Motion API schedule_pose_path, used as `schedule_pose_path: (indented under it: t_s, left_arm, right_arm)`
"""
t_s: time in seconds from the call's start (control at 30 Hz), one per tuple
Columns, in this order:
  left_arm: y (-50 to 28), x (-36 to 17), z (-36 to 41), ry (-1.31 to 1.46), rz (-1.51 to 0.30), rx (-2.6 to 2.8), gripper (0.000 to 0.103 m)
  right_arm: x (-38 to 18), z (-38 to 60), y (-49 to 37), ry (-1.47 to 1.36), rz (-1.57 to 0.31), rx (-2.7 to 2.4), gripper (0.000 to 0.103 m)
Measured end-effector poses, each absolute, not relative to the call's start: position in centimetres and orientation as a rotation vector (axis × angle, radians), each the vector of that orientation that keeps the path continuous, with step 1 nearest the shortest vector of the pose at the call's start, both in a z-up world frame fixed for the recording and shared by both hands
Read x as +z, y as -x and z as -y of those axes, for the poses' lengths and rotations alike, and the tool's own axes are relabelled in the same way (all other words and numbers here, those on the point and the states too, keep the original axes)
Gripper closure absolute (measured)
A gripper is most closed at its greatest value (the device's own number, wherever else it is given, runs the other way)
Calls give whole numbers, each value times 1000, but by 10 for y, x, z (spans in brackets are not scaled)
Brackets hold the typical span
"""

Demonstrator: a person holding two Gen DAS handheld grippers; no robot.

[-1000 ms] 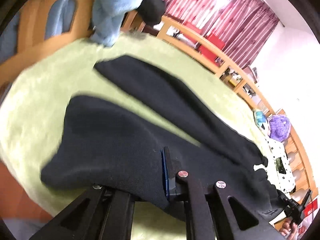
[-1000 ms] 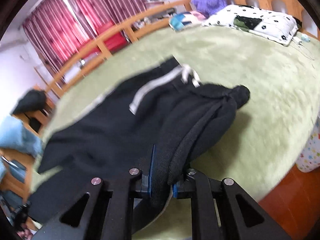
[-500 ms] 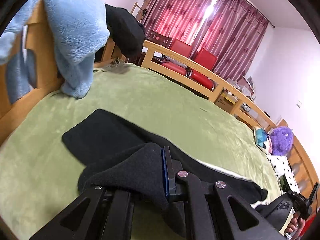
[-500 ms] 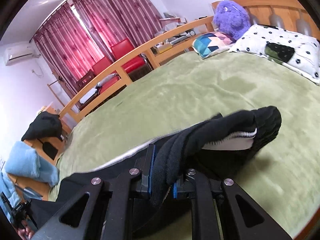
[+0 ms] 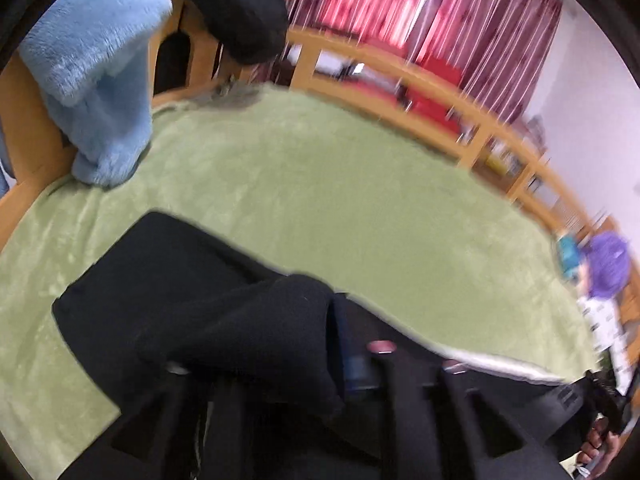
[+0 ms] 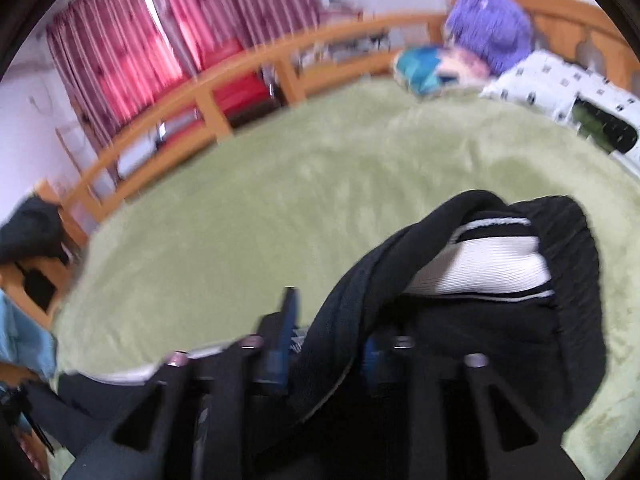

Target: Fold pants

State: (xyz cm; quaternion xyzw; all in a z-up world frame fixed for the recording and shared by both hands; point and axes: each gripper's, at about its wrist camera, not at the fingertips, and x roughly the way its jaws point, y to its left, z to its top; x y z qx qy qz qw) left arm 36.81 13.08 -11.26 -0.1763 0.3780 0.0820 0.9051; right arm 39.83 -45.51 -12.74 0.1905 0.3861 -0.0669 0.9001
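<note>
**Both grippers pinching black pants over green bed cover**

Hidden / unclear: both views motion-blurred. In the left wrist view the near fingertip is buried under cloth, so the jaw gap is mostly covered; lower frame is dark gripper body. Pants run out of frame at the bottom in both views.

Green blanket (image 5: 360, 208) fills the middle of both frames, short plush pile, faint sheen. Wooden bed rail (image 5: 440, 92) curves across the upper part, red curtains (image 5: 460, 20) behind it.

Black pants (image 5: 180, 300): soft, matte, fleece-like. In the left wrist view one flat leg lies on the blanket at lower left, a fold of it draped up over the gripper. In the right wrist view the waist end is bunched at lower right, a white ribbed band showing inside.

Left gripper (image 5: 320, 344): jaws nearly closed, cloth clamped between them. Right gripper (image 6: 332, 340): narrow gap, a thick fold of pants pinched between the blue pads.

Blue fuzzy throw (image 5: 100, 80) hangs at upper left. Purple plush toy (image 6: 488, 24) at upper right, spotted white pillow (image 6: 560, 88) beside it
</note>
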Motion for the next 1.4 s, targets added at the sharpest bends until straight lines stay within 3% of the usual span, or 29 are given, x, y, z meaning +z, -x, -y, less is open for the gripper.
schedule_pose_path:
  t_s: [0.17,0.3,0.37,0.57,0.8,1.17,1.23,1.33,1.37,1.4]
  left_arm:
    - [-348,-105,-126,364,-769,165,36]
    - [-315,-87,-124,382,-756,162,26]
    - [-297,-85,-122,377,-742,180,20]
    - [-255,-116,-100,342,-809,122,16]
    - [-256,-194,-100,556,-896,106,18]
    - [-302,-234,-118,731,-846,96,18]
    - [-311,-235,-117,750,-837,109,22]
    - [-316,-234,-114,697,-843,168,57]
    - [-315,-234,-116,695,-842,176,72]
    - [-312,-233,-119,699,-844,170,83]
  right_arm:
    - [-129,453,-367,-396,-828,-102,50]
    - [-119,445,-315,-346,-808,-93,35]
    - [-122,440,-293,-309,-823,-105,35]
    - [-161,446,-254,-387,-914,-116,35]
    - [-197,454,-263,-497,-988,-94,34]
    - [-220,452,-287,-513,-899,-111,19]
    - [-220,448,-294,-505,-872,-122,17]
    - [-220,446,-306,-509,-856,-120,22]
    - [-219,444,-309,-505,-853,-103,37]
    - [-217,442,-312,-490,-848,-86,60]
